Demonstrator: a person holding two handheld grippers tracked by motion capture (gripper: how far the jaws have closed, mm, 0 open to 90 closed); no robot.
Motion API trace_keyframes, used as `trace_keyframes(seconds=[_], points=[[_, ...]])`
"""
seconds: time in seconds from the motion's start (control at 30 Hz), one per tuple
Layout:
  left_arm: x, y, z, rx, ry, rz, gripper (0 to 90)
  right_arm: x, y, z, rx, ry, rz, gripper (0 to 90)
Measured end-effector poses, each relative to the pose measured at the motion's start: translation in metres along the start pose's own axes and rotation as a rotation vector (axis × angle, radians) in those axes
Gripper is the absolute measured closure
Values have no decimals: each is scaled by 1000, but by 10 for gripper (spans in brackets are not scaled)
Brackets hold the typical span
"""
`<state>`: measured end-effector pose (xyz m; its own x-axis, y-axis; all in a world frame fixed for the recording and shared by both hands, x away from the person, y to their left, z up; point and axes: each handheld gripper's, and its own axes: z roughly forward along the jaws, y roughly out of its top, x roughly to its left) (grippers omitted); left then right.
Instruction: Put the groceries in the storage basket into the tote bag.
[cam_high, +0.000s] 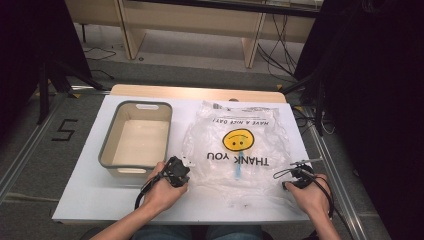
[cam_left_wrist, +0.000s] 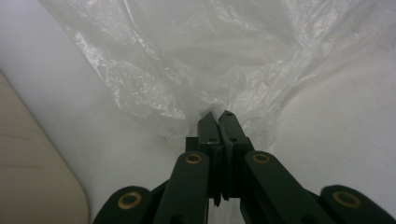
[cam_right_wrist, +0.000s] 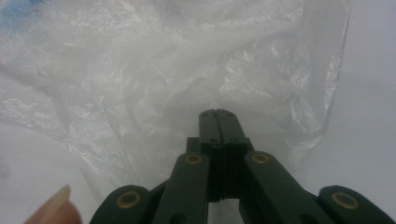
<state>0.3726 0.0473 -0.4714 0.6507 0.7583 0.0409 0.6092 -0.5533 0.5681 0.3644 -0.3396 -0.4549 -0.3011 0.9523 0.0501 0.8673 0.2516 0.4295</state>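
A white rectangular tabletop (cam_high: 100, 200) carries everything in the scene, its far edge showing a strip of pale wood.

On its right half lies a crumpled clear plastic carrier bag (cam_high: 240, 150), spread flat, printed with a yellow smiley face and the black words "THANK YOU", which read upside down from the person's side. A thin blue streak (cam_high: 238, 170) shows through the film below the lettering.

To the left of the bag, just beside it, stands a grey-rimmed rectangular plastic tub with a cream inside (cam_high: 136, 141), its rim towards the person near the left hand.

The person's two forearms come in from the near edge. The left gripper (cam_high: 187, 165), black and two-jawed, sits at the bag's near-left corner. In the left gripper view (cam_left_wrist: 218, 115) its jaws stand pressed together with a fold of the clear film pinched between the tips.

The right gripper (cam_high: 296, 172), equally black, sits at the bag's near-right edge. In the right gripper view (cam_right_wrist: 217, 113) its jaws meet tip to tip against the bunched film, clamped on the bag's edge. A fingertip (cam_right_wrist: 56, 207) shows at the lower left of that view.
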Motion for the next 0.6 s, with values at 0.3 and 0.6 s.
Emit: trace_keyframes(seconds=[0.3,0.6], points=[[9,4,6,-52,48,-1,864,-7,12,8,-133,-11,-14,900],[-2,0,-12,-139,42,20,534,-4,6,0,-177,-19,-7,646]])
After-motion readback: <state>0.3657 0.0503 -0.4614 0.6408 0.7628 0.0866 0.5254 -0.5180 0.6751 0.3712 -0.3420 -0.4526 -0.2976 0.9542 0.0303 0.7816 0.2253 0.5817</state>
